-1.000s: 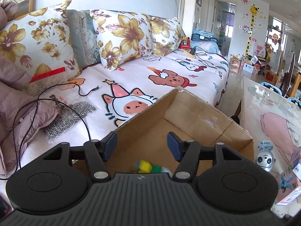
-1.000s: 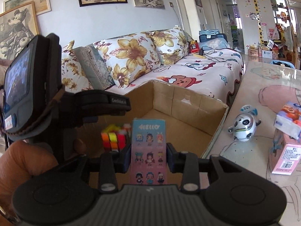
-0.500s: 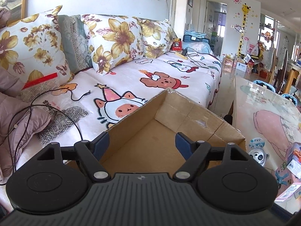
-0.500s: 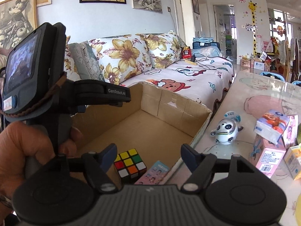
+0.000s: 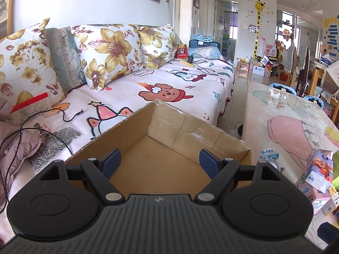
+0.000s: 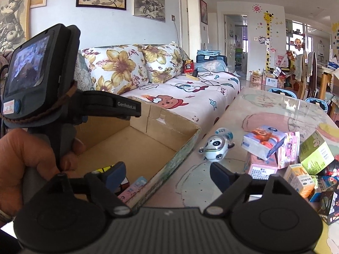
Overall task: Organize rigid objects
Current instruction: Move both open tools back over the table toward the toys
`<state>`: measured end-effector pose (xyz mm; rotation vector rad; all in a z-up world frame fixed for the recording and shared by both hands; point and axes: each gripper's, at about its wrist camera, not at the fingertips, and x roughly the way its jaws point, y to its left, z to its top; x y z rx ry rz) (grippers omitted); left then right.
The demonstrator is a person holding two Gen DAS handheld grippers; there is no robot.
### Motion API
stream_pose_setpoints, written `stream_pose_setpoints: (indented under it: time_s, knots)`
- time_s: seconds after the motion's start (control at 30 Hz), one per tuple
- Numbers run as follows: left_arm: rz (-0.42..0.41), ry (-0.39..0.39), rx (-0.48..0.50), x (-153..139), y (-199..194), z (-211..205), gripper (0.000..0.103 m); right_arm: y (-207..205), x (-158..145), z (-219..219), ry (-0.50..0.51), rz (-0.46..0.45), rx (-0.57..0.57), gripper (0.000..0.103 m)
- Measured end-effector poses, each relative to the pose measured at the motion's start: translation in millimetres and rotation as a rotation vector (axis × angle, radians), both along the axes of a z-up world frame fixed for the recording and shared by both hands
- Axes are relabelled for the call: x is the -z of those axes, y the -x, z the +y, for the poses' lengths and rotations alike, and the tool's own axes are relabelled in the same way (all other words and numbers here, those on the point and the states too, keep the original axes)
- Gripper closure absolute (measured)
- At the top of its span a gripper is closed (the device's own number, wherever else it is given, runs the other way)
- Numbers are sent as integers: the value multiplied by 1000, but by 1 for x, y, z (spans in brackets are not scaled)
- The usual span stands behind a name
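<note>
The left gripper (image 5: 160,158) has its fingers (image 5: 112,162) spread wide with nothing between them, having just been opening; it tilts downward over the open cardboard box (image 5: 190,127), whose bare floor fills the gap between the blue pads; in the right wrist view a hand (image 6: 23,165) grips the handle of this left gripper, thumb side toward the camera, its small screen upright above the fist at the box's near left side.

The right gripper (image 6: 167,173) also has its fingers (image 6: 220,174) standing well apart and empty, having just been opening; it points down and forward over the box's right wall and the adjoining tabletop (image 6: 264,114); behind its left finger a Rubik's cube (image 6: 101,169) sits on the box floor, and just beside it a pink card pack (image 6: 135,187) lies flat against the box's right wall.

Out on the tabletop, a panda toy (image 6: 216,148) stands near the box's far right corner; farther right, small cartons (image 6: 264,148) are piled together, touching one another; a sofa (image 5: 148,84) with flowered cushions runs behind the box.
</note>
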<state>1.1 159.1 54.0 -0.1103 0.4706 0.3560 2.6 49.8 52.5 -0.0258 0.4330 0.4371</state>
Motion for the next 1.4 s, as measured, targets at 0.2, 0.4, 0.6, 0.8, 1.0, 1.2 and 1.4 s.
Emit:
stream_pose_setpoints:
  time_s: [0.2,0.4,0.6,0.8,1.0,1.2,1.4]
  knots:
    - [-7,-6,50,1,-3,-4,0,4,2,-15,-2,-8,36,12]
    - [-19,-2,109,1,-9,-7,0,4,3,-38,-8,-26,91,10]
    - [-35,7,194,1,-15,-17,0,2,7,-63,-8,-41,150,9]
    - [-51,-4,281,1,-21,-28,0,-2,10,-87,-3,-55,205,9]
    - [-50,-36,337,4,-29,-40,0,-2,11,-106,-2,-65,251,8]
    - [-31,-53,369,8,-41,-48,0,-2,15,-124,5,-73,294,8]
    - [8,-38,400,17,-43,-48,0,-1,17,-147,25,-89,349,8]
